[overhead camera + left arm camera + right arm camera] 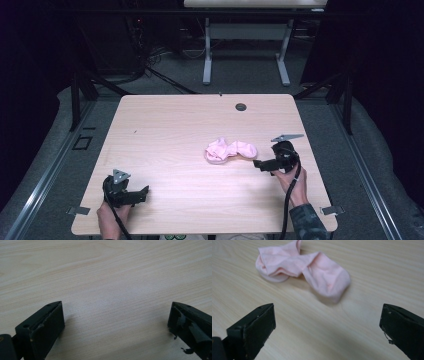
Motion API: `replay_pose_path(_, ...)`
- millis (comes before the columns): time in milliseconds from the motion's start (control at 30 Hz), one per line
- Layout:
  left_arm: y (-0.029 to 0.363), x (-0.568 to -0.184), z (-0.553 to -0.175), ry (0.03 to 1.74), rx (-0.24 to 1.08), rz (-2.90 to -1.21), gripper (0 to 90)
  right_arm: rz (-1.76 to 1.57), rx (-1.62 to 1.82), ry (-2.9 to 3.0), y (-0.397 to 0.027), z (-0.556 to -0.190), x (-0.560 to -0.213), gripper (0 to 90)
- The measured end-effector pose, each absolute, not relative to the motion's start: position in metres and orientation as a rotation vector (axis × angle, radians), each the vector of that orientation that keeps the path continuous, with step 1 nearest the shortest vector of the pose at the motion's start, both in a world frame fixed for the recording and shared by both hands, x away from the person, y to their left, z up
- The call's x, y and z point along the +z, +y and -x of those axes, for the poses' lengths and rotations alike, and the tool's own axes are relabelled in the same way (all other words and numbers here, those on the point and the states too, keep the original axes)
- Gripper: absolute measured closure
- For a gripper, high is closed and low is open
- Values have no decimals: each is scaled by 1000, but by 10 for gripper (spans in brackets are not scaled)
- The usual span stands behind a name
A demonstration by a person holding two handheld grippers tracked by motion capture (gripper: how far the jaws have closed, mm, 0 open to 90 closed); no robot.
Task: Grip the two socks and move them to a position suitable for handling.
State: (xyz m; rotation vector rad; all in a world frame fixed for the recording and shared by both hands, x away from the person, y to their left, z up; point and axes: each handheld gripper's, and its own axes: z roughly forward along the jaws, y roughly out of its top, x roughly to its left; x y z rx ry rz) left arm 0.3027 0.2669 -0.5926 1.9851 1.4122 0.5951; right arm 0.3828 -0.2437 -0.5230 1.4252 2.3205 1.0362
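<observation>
A crumpled pink sock (230,150) lies on the light wooden table (175,130), right of its middle. In the right gripper view the sock (312,270) rests folded over itself a short way beyond the jaws. My right gripper (259,164) sits just right of the sock, jaws wide apart and empty (327,327). My left gripper (145,192) rests near the front left corner of the table, far from the sock. Its jaws are also wide apart over bare wood (115,325).
A round cable hole (241,107) sits near the table's far edge. Metal brackets (79,210) stick out at the front corners. Beyond the table stands a white desk frame (245,50) on grey carpet, with dark curtains at both sides.
</observation>
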Motion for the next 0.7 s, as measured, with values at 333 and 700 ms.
replay_pose_path(333, 267, -592, -302, 1413, 595, -1985, 9, -1392, 973, 2380, -190, -430, -529, 178)
replay_pose_path(700, 267, -592, -302, 1413, 596, -1985, 11, -1489, 867, 2360, -175, -461, -557, 451)
